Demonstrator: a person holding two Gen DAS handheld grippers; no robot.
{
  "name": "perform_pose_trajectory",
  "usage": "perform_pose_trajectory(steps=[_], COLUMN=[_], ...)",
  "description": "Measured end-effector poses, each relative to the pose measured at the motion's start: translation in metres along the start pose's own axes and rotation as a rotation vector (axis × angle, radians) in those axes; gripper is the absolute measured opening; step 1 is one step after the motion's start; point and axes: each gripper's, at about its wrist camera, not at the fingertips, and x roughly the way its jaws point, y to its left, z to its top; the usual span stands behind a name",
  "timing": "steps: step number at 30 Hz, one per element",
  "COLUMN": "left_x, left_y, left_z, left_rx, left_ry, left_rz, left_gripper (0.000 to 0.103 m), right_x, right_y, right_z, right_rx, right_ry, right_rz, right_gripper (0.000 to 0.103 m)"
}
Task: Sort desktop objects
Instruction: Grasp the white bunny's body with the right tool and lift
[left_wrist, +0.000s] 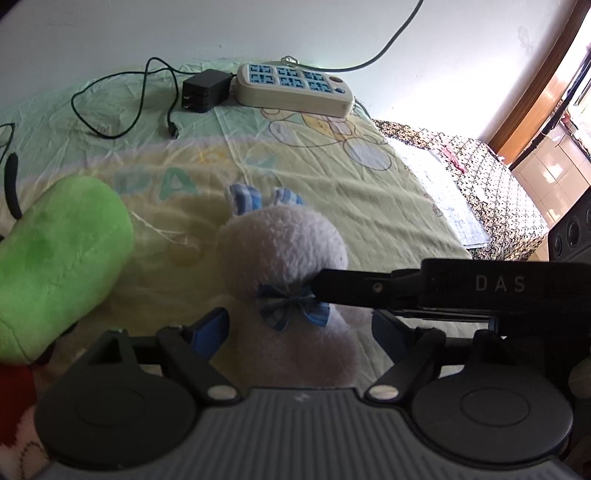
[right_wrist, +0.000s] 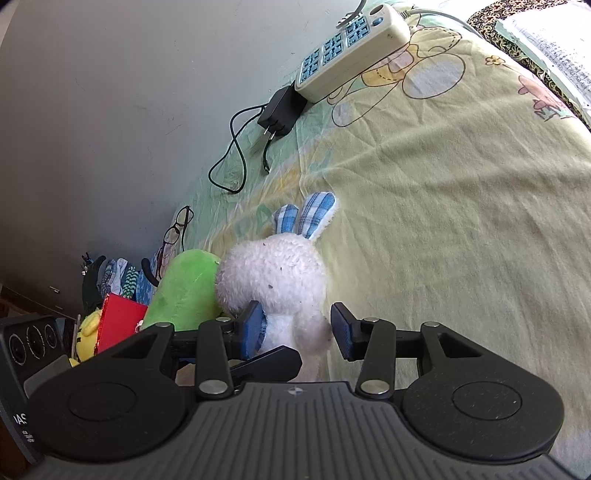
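A white plush rabbit with blue plaid ears and a blue bow lies on the pale yellow-green cartoon bedsheet. My left gripper is open, its blue-padded fingers either side of the rabbit's body. My right gripper is also open around the rabbit at its neck; its left finger touches the plush. The right gripper's finger reaches in from the right in the left wrist view. A green plush lies left of the rabbit, touching it in the right wrist view.
A cream power strip and a black charger with a loose cable lie at the far edge by the wall. Glasses, a red box, a yellow toy and clothes crowd the left. Papers lie right.
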Motion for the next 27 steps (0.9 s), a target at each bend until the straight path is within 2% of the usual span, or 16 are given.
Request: perform_pose_trajectory(steps=[5, 13, 16, 21, 27], left_x=[0.013, 0.017, 0.015, 0.004, -0.011], left_y=[0.001, 0.003, 0.003, -0.002, -0.016], left_z=[0.006, 0.007, 0.006, 0.002, -0.013], left_rx=[0.013, 0.027, 0.018, 0.008, 0.014], left_ry=[0.011, 0.002, -0.001, -0.013, -0.015], left_rz=[0.011, 0.024, 0.012, -0.014, -0.032], left_gripper=[0.079, 0.079, 0.079, 0.076, 0.075], right_x=[0.015, 0.024, 0.022, 0.009, -0.012], right_y=[0.0, -0.001, -0.003, -0.004, 0.001], right_z=[0.003, 0.005, 0.006, 0.005, -0.008], right_rx=[-0.001, -0.02, -0.017, 0.003, 0.002], right_ry=[0.016, 0.025, 0.031, 0.038, 0.045], right_rz=[0.056, 0.079, 0.083, 0.079, 0.059], right_gripper=[0.05, 0.054, 0.051, 0.035, 0.035])
